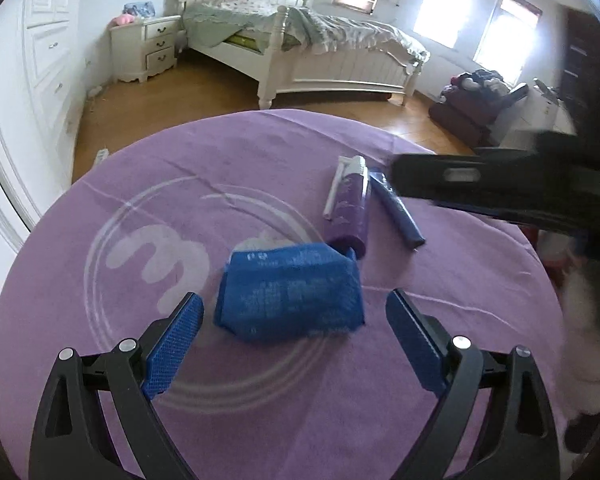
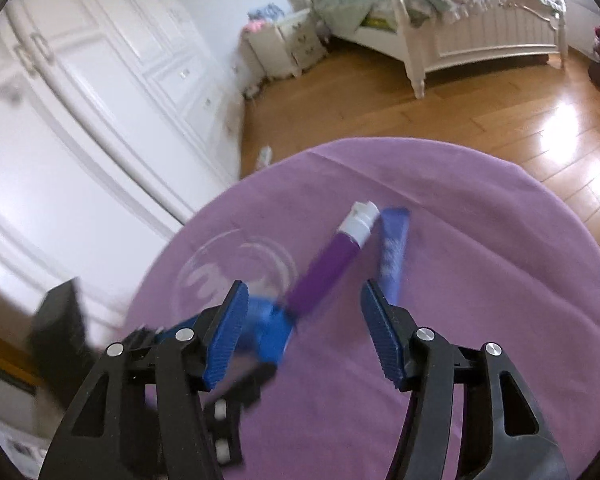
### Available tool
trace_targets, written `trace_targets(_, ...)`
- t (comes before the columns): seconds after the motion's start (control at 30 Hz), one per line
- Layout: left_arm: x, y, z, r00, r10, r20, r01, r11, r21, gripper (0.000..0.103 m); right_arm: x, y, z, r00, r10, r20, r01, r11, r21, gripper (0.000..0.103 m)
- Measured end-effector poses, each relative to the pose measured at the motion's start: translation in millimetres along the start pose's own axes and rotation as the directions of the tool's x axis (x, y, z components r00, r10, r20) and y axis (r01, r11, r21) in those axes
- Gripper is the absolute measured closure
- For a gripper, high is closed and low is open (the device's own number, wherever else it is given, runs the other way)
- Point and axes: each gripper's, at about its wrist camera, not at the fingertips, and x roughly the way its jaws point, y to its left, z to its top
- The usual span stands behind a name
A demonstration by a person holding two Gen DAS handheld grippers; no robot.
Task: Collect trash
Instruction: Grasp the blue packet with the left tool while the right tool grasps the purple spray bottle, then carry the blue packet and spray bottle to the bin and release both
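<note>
A crumpled blue packet (image 1: 288,292) lies in the middle of the purple-clothed round table (image 1: 140,420). My left gripper (image 1: 295,298) is open, its blue pads on either side of the packet without touching it. Beyond the packet lie a purple tube with a white cap (image 1: 350,204) and a slim blue tube (image 1: 396,210). My right gripper (image 2: 305,292) is open above the table. The purple tube's (image 2: 332,264) near end lies between its tips, untouched. The slim blue tube (image 2: 394,248) lies by its right finger, the blurred blue packet (image 2: 268,328) by its left. The right gripper (image 1: 480,184) shows as a dark blur.
A white bed (image 1: 320,52), a nightstand (image 1: 148,48) and white wardrobe doors (image 2: 80,100) stand around the wood floor (image 2: 460,112). A pile of clothes (image 1: 476,96) sits at the far right. A small white item (image 1: 100,156) lies on the floor. A fluffy white sleeve (image 1: 588,340) is at the right edge.
</note>
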Motion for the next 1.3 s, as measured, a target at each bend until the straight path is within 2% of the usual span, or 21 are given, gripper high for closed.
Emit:
trace_targets(0.1,1,6,3,1.000,0.004,0.007,-0.004,1.000,-0.013,0.013,40,0,14,0.995,-0.082,-0.064,0.082,0.997,0.000,0.044)
trace_targets(0.17,1,8,3,1.000,0.018,0.008,-0.018,1.000,-0.015,0.019,62,3,19,0.985,-0.142,-0.102,0.141,0.990,-0.017,0.044)
trace_targets(0.2,1,8,4,1.000,0.022,0.010,-0.022,1.000,-0.014,0.027,68,5,21,0.980,-0.172,-0.097,0.169,0.985,-0.040,0.046)
trace_targets(0.33,-1,15,5,1.000,-0.007,0.024,0.008,0.999,-0.043,0.041,77,18,20,0.960,-0.265,-0.090,0.251,0.957,-0.146,0.067)
trace_targets(0.43,-3,21,4,0.997,-0.075,0.032,0.076,0.996,-0.055,0.047,74,20,12,0.965,-0.243,-0.099,0.222,0.958,-0.184,0.074)
trace_targets(0.5,-8,22,2,0.995,-0.091,0.048,0.093,0.995,-0.042,0.050,59,15,5,0.981,-0.172,-0.095,0.156,0.976,-0.153,0.076)
trace_targets(0.6,-28,17,-9,0.987,-0.124,0.097,0.127,0.992,-0.022,0.051,5,5,-11,0.998,-0.061,0.003,0.061,0.993,-0.099,0.076)
trace_targets(0.67,-45,8,-18,0.981,-0.151,0.122,0.154,0.988,-0.010,0.051,-35,-4,-28,0.998,0.004,0.062,-0.001,0.998,-0.057,0.076)
trace_targets(0.73,-58,-2,-25,0.974,-0.175,0.144,0.176,0.984,0.005,0.051,-71,-13,-45,0.990,0.063,0.127,-0.060,0.998,-0.024,0.077)
trace_targets(0.87,-94,-40,-42,0.942,-0.267,0.201,0.261,0.964,0.057,0.051,-145,-37,-93,0.960,0.115,0.257,-0.129,0.991,0.040,0.077)
trace_targets(1.03,-117,-97,-59,0.905,-0.376,0.199,0.353,0.925,0.143,0.050,-234,-78,-164,0.917,0.052,0.396,-0.110,0.986,0.126,0.077)
trace_targets(1.13,-124,-138,-70,0.885,-0.432,0.172,0.398,0.895,0.200,0.050,-282,-104,-204,0.890,-0.035,0.455,-0.055,0.982,0.183,0.077)
trace_targets(1.23,-123,-182,-78,0.858,-0.497,0.132,0.456,0.854,0.250,0.050,-324,-130,-239,0.862,-0.111,0.494,-0.014,0.970,0.242,0.077)
trace_targets(1.3,-120,-207,-85,0.846,-0.524,0.104,0.481,0.832,0.276,0.050,-352,-148,-264,0.836,-0.172,0.521,0.023,0.960,0.279,0.077)
